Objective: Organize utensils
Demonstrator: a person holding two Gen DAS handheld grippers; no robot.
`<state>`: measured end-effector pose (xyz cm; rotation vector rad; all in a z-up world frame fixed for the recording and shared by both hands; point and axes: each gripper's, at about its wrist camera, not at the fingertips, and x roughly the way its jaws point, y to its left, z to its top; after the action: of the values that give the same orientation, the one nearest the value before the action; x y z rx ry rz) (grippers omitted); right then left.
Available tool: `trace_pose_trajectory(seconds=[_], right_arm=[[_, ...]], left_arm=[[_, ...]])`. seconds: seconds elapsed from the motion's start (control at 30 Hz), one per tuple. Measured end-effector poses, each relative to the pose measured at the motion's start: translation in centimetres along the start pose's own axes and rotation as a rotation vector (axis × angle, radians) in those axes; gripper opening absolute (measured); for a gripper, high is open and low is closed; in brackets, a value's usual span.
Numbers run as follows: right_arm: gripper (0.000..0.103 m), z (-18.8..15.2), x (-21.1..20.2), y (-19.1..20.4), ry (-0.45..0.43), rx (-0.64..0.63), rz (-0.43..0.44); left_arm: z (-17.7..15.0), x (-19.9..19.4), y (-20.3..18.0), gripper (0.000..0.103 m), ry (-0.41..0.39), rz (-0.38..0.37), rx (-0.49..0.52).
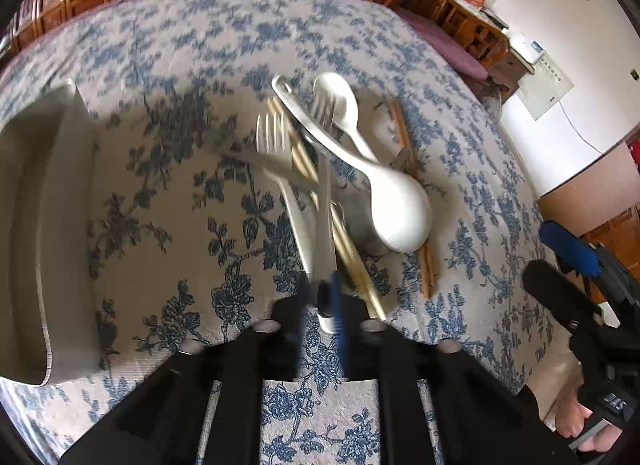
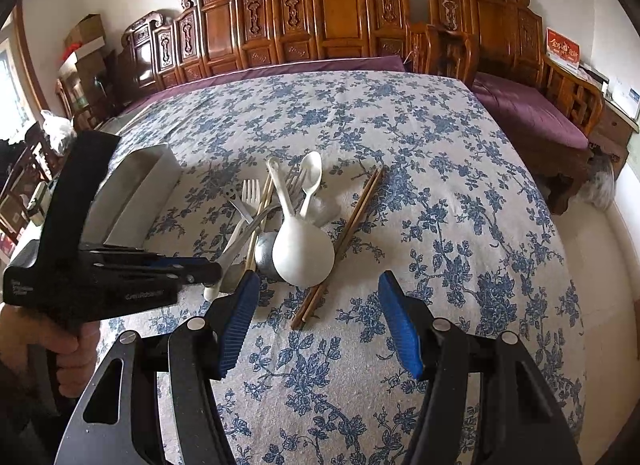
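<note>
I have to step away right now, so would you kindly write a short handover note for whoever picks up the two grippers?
Left gripper: shut on the handle end of a utensil, apparently the white plastic fork, at the near edge of the pile; blur hides exactly which.
Right gripper: open, empty, hovering over the tablecloth just short of the pile.
Things: forks, white spoon, large white ladle, metal ladle and light chopsticks heaped mid-table; brown chopsticks beside the heap; white tray to the left, nothing visible inside.
Done: first grasp only.
Left: sort everything into the tray.
</note>
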<state>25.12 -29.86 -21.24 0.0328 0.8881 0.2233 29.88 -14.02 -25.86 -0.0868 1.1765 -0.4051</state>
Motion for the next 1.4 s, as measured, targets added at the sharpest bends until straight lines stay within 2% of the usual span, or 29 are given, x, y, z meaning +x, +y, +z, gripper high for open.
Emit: trace_pose_trajectory(seconds=[0.37,0.6,0.77,0.97,1.1,1.33,1.4], right_arm=[[0.064,-0.1,-0.2,0.4,0.003,-0.011,0.003],[0.064,-0.7,0.7,0.8,0.025,-0.022,-0.006],[0.064,-0.6,2.5,0.8,0.048,-0.007,0.011],[0.055,0.8,5.7,1.1,0.067,0.010,0.027],[0.054,1.7,8.2,0.8,0.091,0.030,0.032],[0.054,2.6,10.7,0.3,0.148,0.092,0.121],[0.051,2.6,11.1,0.4,0.157,0.101,0.131]], left_arm=[[-0.3,-3.3,-1.5,0.001,-0.080,0.040,0.080],[-0.4,-5.8,-0.8,0.001,-0.161,0.066,0.082],[-0.8,-7.1,-0.2,0.001,-0.192,0.047,0.087],[-1.6,-7.8,-0.1,0.001,-0.233,0.034,0.112],[-1.6,-8.3,0.5,0.001,-0.268,0.015,0.106],[-1.6,-8.5,0.8,0.001,-0.295,0.007,0.112],[-1.6,-8.7,0.7,0.001,-0.306,0.013,0.116]])
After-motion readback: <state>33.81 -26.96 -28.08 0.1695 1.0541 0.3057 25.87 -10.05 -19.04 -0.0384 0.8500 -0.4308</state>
